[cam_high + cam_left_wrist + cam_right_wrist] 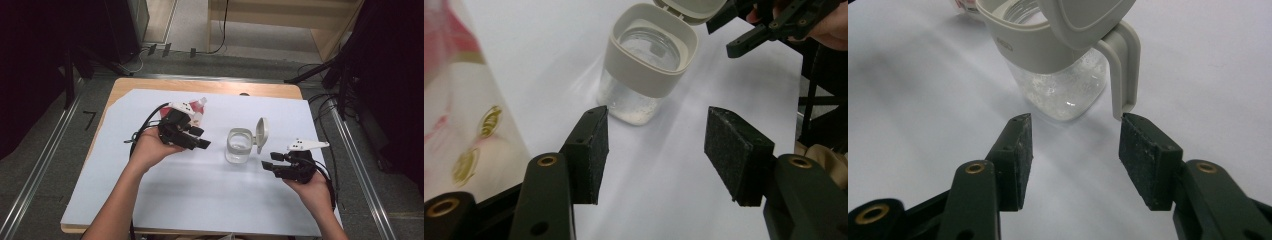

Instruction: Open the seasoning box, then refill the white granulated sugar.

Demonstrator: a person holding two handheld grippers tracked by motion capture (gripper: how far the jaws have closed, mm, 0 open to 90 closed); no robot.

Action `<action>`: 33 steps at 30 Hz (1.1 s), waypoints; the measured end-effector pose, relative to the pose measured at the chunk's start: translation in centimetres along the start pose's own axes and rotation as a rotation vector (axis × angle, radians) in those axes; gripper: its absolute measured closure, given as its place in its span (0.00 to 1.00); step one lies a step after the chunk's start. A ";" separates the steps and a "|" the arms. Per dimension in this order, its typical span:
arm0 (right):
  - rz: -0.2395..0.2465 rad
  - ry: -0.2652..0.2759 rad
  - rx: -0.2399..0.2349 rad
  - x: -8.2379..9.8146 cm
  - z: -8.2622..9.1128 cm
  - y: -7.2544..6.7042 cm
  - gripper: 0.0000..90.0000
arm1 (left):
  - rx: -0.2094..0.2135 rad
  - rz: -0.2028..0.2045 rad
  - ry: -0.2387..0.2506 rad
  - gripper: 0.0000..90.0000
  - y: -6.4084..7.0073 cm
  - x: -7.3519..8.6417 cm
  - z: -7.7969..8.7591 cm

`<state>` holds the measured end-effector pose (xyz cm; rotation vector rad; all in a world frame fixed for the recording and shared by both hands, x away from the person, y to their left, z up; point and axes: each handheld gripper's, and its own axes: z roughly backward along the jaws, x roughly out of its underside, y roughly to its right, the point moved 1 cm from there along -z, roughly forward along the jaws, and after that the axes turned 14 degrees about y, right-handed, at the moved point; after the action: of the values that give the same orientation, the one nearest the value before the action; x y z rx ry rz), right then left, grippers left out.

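A clear glass jar [239,146] with a beige collar stands mid-table, its hinged lid [261,132] flipped up on the right side. My left gripper [200,137] hovers to the jar's left, jaws open with nothing between them, aimed at the jar [649,65]. Behind it lies a red-and-white pouch [197,107], blurred at the left edge of the left gripper view [454,125]. My right gripper [270,161] sits just right of the jar, open and holding nothing. In the right gripper view its fingertips [1075,132] are close to the jar [1058,75] and the lid's hinge arm [1125,65].
A white board [200,200] covers the wooden table [150,85]. Black cables trail from both grippers. Metal rails [45,160] run along the floor on both sides. Wooden furniture [300,20] stands beyond the table.
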<state>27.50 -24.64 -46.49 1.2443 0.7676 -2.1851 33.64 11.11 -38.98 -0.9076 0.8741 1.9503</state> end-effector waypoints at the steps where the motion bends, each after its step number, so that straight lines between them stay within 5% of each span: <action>1: -0.001 -0.004 0.002 0.0 0.1 0.0 0.53 | -0.010 -0.003 -0.002 0.49 -0.1 0.0 0.2; 22: 0.003 0.015 0.006 -0.5 0.0 1.1 0.53 | -0.086 0.042 0.032 0.49 -1.5 1.3 3.9; 33: 0.002 0.005 0.010 -0.5 -0.2 1.3 0.53 | -0.139 0.084 0.056 0.49 -2.8 1.9 7.3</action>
<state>28.72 -25.30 -46.42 1.2557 0.7584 -2.1872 33.18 19.01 -37.56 -1.0249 0.8284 2.0876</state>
